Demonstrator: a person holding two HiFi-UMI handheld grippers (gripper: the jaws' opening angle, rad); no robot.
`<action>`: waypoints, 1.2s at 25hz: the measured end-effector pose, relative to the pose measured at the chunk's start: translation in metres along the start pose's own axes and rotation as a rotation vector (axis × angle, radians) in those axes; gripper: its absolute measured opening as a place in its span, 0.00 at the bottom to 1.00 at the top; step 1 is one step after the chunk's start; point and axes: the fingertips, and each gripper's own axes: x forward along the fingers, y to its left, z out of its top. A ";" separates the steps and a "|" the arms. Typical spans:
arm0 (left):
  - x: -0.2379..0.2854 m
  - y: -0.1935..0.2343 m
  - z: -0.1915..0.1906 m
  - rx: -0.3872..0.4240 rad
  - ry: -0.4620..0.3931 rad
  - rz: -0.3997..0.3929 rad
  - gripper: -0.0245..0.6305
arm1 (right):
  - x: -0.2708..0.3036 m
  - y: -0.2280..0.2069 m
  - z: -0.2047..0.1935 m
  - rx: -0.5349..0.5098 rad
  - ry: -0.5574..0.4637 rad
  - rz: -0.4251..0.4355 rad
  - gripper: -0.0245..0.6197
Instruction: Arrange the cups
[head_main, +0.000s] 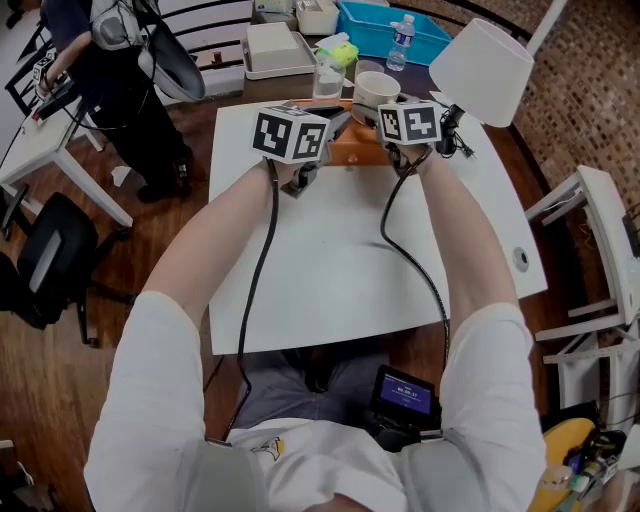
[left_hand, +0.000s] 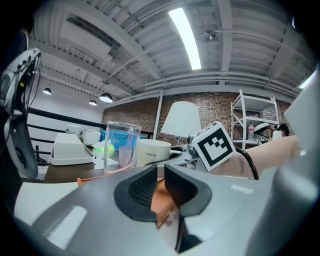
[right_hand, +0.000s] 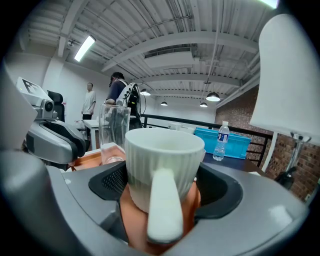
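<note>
Right gripper view: right gripper (right_hand: 161, 176) clamps wide on the white mug (right_hand: 162, 147), handle toward me, at the orange tray (right_hand: 131, 215)'s near side. Left gripper (left_hand: 159, 187), jaws nearly together, looks pinched on the tray's rim. Glass (right_hand: 114, 131) stands farther back on the tray. I judge this the placing step, so next I set the mug beside the glass, then release.

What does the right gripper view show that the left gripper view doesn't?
Only right gripper view: the right tongs closed on the white ribbed ceramic mug, its handle facing the camera. Only left gripper view: the left tongs pinching the rim of the flat orange tray, the right gripper's marker cube, a white metal shelf unit. Both: that mug, the tall clear glass, the white lamp shade, the blue plastic bin.
</note>
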 end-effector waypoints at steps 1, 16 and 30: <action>-0.001 0.000 0.000 0.002 0.000 0.000 0.11 | 0.001 0.000 -0.001 0.009 0.004 0.004 0.70; -0.004 0.001 -0.006 -0.015 0.001 0.001 0.11 | -0.001 0.002 -0.002 0.011 -0.014 -0.007 0.72; -0.038 -0.031 -0.019 -0.107 -0.037 -0.081 0.11 | -0.098 0.006 -0.026 0.174 -0.109 0.068 0.70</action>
